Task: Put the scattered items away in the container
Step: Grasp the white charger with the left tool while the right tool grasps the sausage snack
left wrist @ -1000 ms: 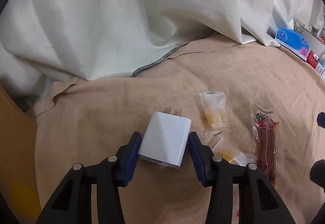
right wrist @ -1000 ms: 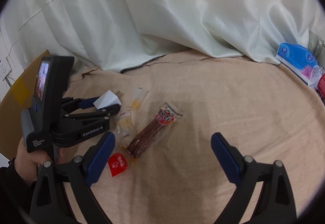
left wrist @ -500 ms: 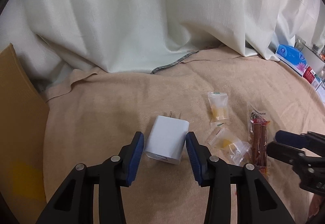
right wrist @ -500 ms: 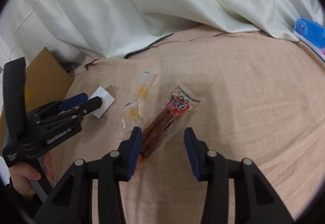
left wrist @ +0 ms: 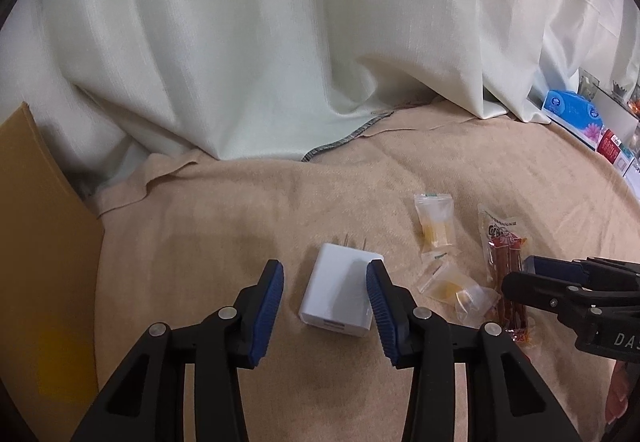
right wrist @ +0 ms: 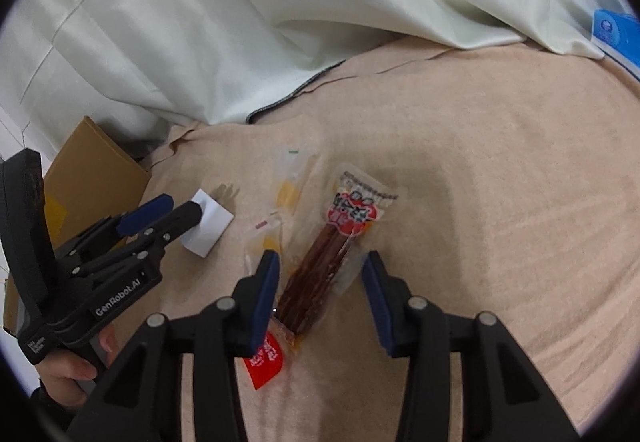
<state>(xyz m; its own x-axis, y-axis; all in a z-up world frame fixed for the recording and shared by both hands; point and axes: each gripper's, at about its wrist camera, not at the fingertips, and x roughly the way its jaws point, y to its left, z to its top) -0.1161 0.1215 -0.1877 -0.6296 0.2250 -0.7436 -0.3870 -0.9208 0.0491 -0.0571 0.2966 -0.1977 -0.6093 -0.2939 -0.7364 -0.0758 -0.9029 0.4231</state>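
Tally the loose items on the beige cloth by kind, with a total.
White charger plug: 1
Clear packets with yellow candy: 3
Long brown-stick snack pack: 1
Small red packet: 1
Total: 6

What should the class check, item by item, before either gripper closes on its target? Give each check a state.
1. Left gripper straddles the white charger: ok.
2. Left jaws open, gap showing on the left side: ok.
3. Right gripper straddles the sausage packet: ok, jaws open.
4. Red sachet clear of the right fingers: not ok, it lies under one.
5. Cardboard box open and ready: cannot tell.
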